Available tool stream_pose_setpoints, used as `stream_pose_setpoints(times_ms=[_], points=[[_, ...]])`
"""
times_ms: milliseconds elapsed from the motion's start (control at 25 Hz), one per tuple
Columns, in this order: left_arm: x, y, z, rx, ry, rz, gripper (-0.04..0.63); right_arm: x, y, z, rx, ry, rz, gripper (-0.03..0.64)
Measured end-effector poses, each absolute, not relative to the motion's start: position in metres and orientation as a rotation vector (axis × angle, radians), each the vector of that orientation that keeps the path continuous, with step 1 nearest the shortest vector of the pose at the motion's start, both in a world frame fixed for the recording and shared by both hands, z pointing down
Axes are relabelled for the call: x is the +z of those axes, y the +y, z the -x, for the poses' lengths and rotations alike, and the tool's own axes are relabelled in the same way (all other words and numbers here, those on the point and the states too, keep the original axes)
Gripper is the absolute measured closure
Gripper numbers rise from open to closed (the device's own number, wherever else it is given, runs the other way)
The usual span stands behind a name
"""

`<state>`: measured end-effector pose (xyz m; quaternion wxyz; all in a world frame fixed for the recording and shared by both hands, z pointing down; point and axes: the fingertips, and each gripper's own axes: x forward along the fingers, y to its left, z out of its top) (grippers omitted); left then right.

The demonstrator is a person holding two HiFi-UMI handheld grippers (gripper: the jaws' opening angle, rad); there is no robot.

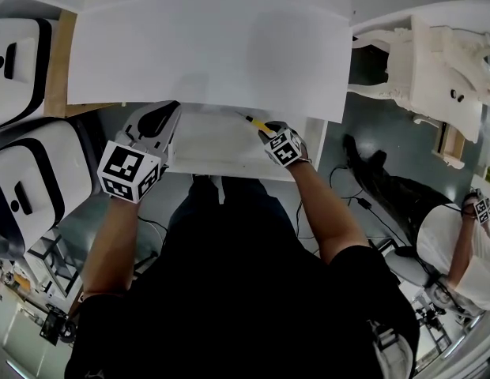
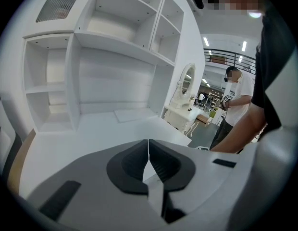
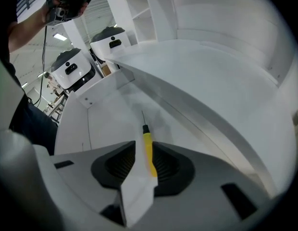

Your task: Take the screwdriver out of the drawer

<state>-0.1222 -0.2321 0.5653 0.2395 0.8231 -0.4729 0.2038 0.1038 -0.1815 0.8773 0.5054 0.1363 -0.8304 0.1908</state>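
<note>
Seen from above, a person in black leans over a white desk with a tool in each hand: two grippers in all.

The left gripper [image 1: 167,114] hangs by the left end of the open drawer [image 1: 229,169]. Its jaws are pressed together with nothing between them, and it touches nothing that can be seen.

The right gripper [image 1: 269,131] points steeply down into the drawer's right part. Its jaws are spread, one on each side of the screwdriver [image 3: 148,149]. A strip of bare drawer floor shows on the handle's left side, so the pads are not yet squeezing it.

The screwdriver lies flat on the drawer floor, its thin metal tip pointing away from the gripper, toward the drawer's far end. There is one screwdriver, and nothing else shows in the one open drawer.

It looks small, light and stiff. Its smooth, round yellow handle would probably roll or slip under an off-centre pinch. The best hold is likely across the middle of the handle, not on the slim shaft.

Beyond the drawer, the desk top [image 1: 205,54] is bare. White shelves [image 2: 115,42] rise behind it.
</note>
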Motion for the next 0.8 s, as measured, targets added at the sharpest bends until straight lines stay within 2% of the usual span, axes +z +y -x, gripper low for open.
stream_pose_setpoints(times_ms=[800], points=[[0.590,-0.252,0.118,0.538,-1.262,-2.243,0.574,0.929,-0.182,-0.096,0.387,-1.894,-0.265,0.489]])
